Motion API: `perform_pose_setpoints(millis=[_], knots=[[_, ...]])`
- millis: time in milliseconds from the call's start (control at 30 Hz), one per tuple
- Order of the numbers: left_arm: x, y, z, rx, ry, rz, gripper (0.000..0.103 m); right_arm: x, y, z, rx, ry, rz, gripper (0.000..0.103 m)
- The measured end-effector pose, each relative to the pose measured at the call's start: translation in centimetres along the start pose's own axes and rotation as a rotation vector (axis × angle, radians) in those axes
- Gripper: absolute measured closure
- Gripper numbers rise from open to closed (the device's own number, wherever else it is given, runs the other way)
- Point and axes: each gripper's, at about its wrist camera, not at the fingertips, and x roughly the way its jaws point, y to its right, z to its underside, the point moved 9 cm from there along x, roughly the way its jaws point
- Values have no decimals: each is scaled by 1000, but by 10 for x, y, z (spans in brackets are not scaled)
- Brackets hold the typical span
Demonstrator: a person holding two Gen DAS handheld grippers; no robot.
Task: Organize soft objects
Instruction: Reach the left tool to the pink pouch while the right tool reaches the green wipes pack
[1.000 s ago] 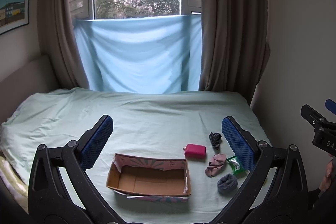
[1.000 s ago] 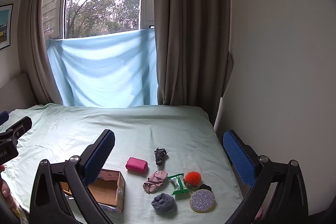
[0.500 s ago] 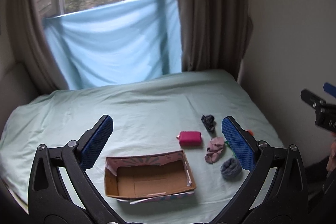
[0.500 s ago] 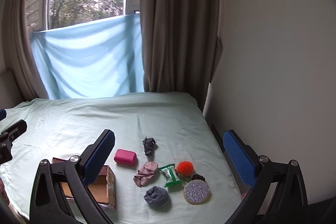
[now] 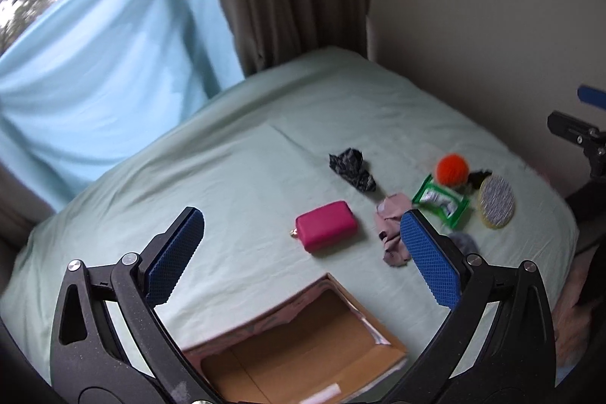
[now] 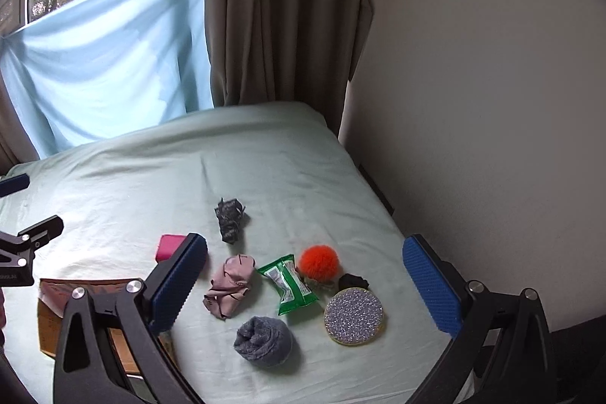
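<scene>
Soft things lie on the pale green bed: a pink crumpled cloth, a grey rolled sock, a dark patterned cloth, an orange pompom, a green packet, a glittery round sponge and a magenta pouch. An open cardboard box sits at the left. My left gripper is open and empty above the box's far edge. My right gripper is open and empty above the pile.
A wall borders the bed on the right. Brown curtains and a hung blue sheet stand behind it. A small black item lies beside the sponge. The bed's right edge runs close to the sponge.
Both grippers have tilted down and moved closer to the bed. The left view has swung right, bringing the box under it. Both stay open.
</scene>
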Motion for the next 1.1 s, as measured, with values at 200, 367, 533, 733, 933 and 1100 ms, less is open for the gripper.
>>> perform_pose_setpoints(millis=[200, 367, 533, 733, 933, 1100], knots=[[99, 23, 9, 154, -125, 110, 0, 79, -6, 32, -52, -87, 7, 0], [173, 38, 21, 320, -203, 157, 0, 140, -12, 63, -124, -153, 14, 0], [237, 53, 47, 479, -293, 225, 0, 196, -27, 103, -211, -232, -8, 10], [287, 74, 84, 665, -390, 310, 0, 241, -36, 142, -231, -337, -47, 28], [314, 84, 105, 721, -431, 348, 0, 264, -38, 159, -235, -396, -58, 30], [329, 88, 119, 770, -448, 328, 4, 274, -45, 165, -280, -416, -82, 41]])
